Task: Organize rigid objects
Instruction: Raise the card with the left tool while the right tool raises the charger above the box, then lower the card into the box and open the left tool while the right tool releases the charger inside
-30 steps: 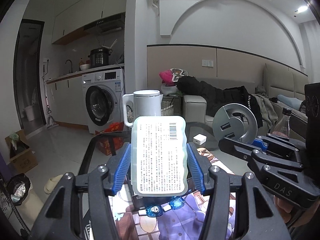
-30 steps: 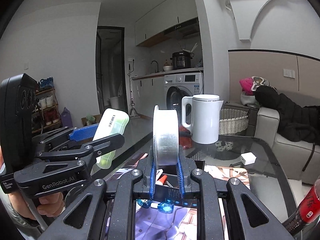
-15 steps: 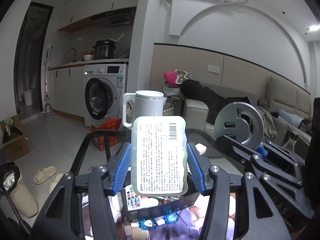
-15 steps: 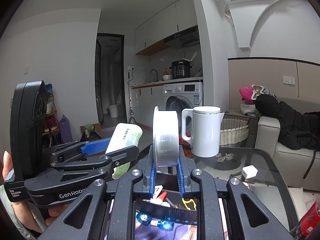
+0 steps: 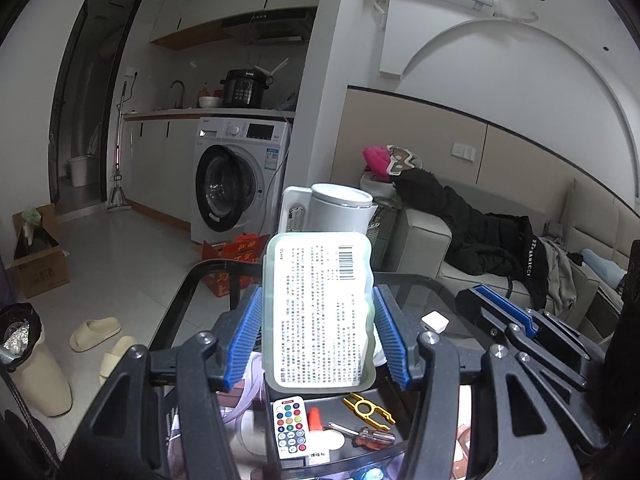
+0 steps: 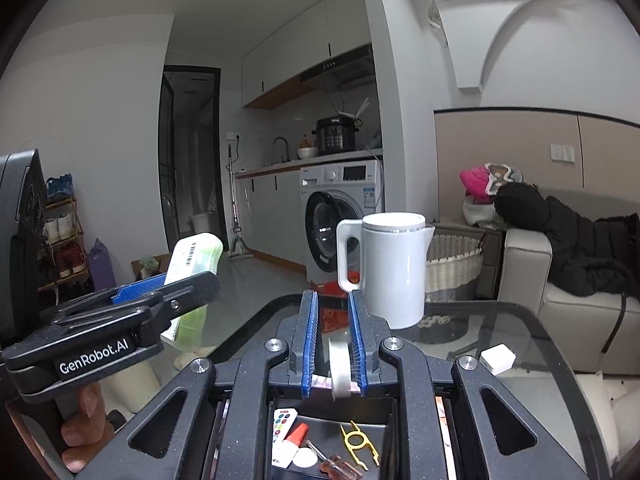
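A pale green flat box (image 5: 320, 312) with a printed label stands upright between the blue pads of my left gripper (image 5: 318, 292), which is shut on it; it also shows in the right wrist view as the green box (image 6: 196, 256). My right gripper (image 6: 333, 296) has its jaws a narrow gap apart. A blurred clear tape roll (image 6: 340, 368) shows low in that gap, beyond the tips and over a black tray (image 6: 404, 412); whether the pads touch it I cannot tell. In the tray lie a remote (image 5: 290, 422), a yellow tool (image 5: 368, 406) and a screwdriver (image 5: 372, 436).
A white kettle (image 6: 394, 268) stands on the glass table (image 6: 500, 320) just past the tray, with a small white cube (image 6: 497, 358) to its right. A sofa with dark clothes lies at the right. A hand (image 6: 86, 428) holds the left gripper.
Both grippers have moved forward until the tray lies under them. The tape roll, earlier tall between the right pads, now shows small and low in the gap.
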Demonstrator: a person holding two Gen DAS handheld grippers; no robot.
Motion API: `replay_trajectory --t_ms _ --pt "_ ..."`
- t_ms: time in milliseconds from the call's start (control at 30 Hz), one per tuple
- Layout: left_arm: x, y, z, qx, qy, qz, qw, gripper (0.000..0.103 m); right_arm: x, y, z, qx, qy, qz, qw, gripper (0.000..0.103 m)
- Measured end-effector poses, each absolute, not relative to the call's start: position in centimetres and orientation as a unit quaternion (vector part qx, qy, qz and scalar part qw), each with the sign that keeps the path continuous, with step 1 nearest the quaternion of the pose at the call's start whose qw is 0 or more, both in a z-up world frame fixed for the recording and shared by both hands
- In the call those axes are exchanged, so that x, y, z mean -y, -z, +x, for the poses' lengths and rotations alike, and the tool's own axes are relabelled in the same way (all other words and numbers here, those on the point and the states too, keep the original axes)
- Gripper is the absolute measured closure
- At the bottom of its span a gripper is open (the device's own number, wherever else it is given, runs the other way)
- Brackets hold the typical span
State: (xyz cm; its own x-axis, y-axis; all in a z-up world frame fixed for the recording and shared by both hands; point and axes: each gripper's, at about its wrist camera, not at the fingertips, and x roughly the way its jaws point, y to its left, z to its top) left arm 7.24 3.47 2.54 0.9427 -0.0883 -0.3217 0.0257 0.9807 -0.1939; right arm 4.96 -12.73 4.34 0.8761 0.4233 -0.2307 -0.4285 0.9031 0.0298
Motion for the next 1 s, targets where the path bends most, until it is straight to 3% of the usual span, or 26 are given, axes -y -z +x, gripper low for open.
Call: replay_trajectory --t_ms 233,467,733,1000 --pt "-1.7 0.3 10.3 -0.247 0.036 -0.068 0.966 0.048 13.0 -2.7 7.4 -0.165 -0.219 -0.008 0.962 0.089" --pt "0.4 5.6 14.1 -0.381 0.028 -0.04 0.923 0.048 12.2 2.2 11.9 -0.314 -0.216 -0.03 0.924 0.089" --pt "1.2 8.4 15.2 -0.449 0.021 -0.021 0.893 0.048 12.1 5.9 13.3 -0.397 -0.219 -0.05 0.89 0.089" --pt "2.1 8.1 14.8 -0.456 0.023 0.031 0.889 0.048 12.6 8.0 13.6 -0.471 -0.223 -0.043 0.852 0.091"
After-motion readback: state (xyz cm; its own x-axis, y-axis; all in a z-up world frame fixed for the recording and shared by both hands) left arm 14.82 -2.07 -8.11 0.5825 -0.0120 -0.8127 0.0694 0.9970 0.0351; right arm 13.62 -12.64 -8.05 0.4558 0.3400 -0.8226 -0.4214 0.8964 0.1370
